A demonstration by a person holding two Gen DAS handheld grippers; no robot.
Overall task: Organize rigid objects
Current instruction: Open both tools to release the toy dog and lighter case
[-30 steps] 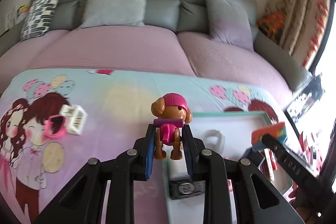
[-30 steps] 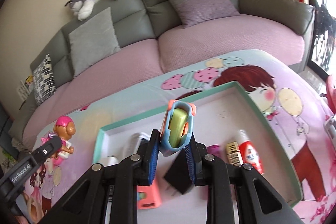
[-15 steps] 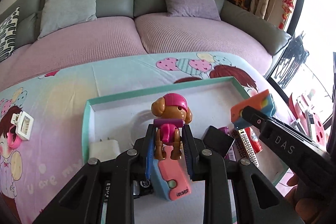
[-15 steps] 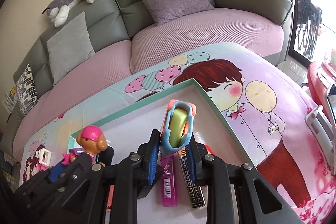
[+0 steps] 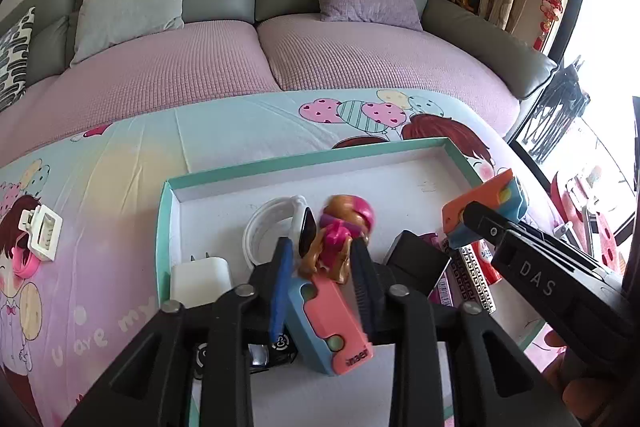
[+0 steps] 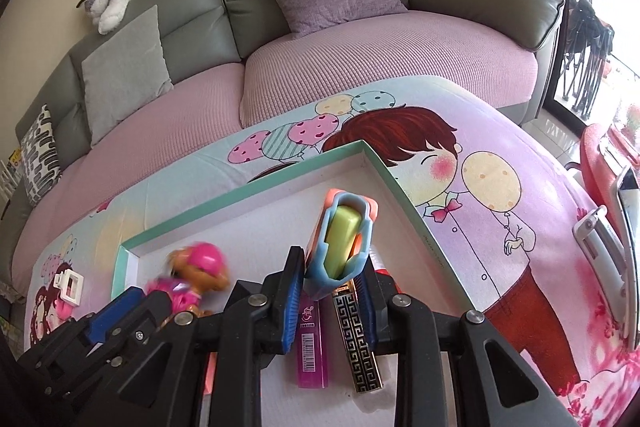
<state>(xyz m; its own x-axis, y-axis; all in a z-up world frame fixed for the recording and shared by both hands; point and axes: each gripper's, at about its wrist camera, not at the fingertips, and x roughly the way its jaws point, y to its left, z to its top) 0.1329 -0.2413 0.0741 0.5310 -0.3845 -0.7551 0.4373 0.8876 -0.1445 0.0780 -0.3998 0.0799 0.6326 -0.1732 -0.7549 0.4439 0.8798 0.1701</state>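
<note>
My left gripper (image 5: 320,259) has its jaws parted wide. The pink-and-brown puppy figure (image 5: 340,235) is blurred and tilted between them, loose over a pink-and-blue box (image 5: 328,323) in the teal-rimmed tray (image 5: 280,163). The puppy also shows in the right wrist view (image 6: 196,275). My right gripper (image 6: 332,283) is shut on an orange-and-blue case with a yellow-green insert (image 6: 340,235), held above the tray's right part (image 6: 396,187). That case also shows in the left wrist view (image 5: 480,207).
The tray holds a white ring (image 5: 272,223), a white charger (image 5: 200,279), a black box (image 5: 416,259), a magenta tube (image 6: 310,331), a black-gold patterned stick (image 6: 356,335). A white hair clip (image 5: 42,231) lies on the cartoon cloth left of the tray. A sofa stands behind.
My left gripper's jaws have opened and the puppy figure has tipped sideways, dropping toward the tray. Both grippers have come lower over the tray. The right gripper keeps its case.
</note>
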